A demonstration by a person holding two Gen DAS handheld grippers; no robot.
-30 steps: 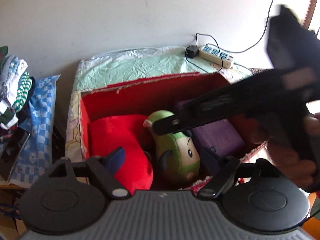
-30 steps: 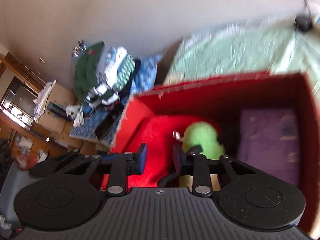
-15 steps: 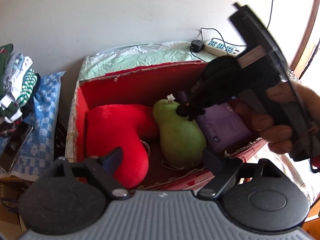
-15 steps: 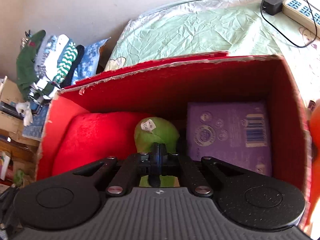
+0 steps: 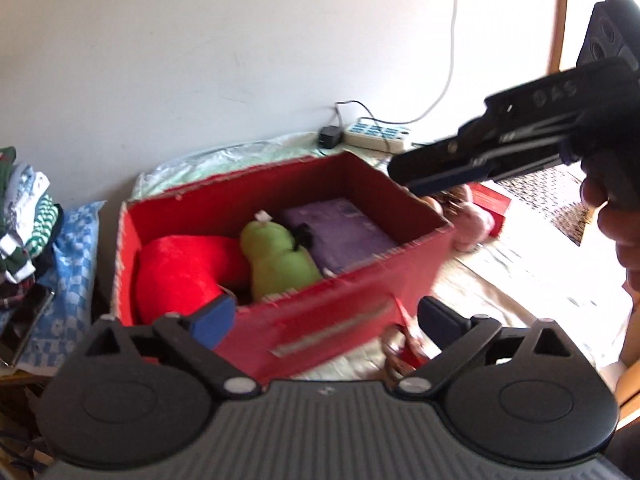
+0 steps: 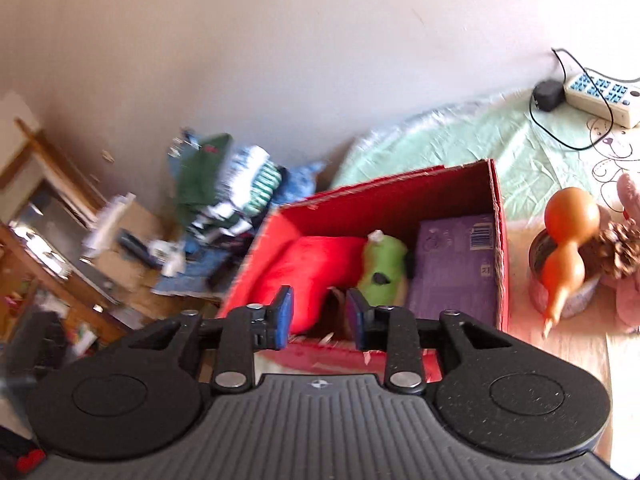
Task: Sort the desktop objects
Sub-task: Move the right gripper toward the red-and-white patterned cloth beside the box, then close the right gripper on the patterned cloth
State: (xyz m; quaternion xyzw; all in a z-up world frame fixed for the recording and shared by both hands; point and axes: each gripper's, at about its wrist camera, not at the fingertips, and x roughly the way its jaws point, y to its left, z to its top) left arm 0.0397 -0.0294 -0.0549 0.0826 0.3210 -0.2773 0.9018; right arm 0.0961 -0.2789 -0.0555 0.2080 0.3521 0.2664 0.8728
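A red cardboard box [image 5: 344,312] [image 6: 500,240] stands on the table. Inside lie a red plush cushion [image 5: 180,272] [image 6: 316,264], a green plush toy [image 5: 280,260] [image 6: 382,264] and a purple flat box [image 5: 344,228] [image 6: 456,272]. My left gripper [image 5: 324,320] is open and empty in front of the box's near wall. My right gripper [image 6: 319,312] is open and empty above the box's near rim; it also shows in the left wrist view [image 5: 404,176], raised over the box's right corner.
An orange gourd [image 6: 564,252], a pine cone [image 6: 616,252] and a pink plush [image 5: 476,228] sit right of the box. A power strip [image 5: 376,140] [image 6: 600,96] lies by the wall. Folded clothes [image 5: 24,216] [image 6: 224,184] are stacked to the left.
The right gripper has let go of the green toy, opened and risen out of the box. The left gripper has pulled back from the box. The green toy now lies in the box.
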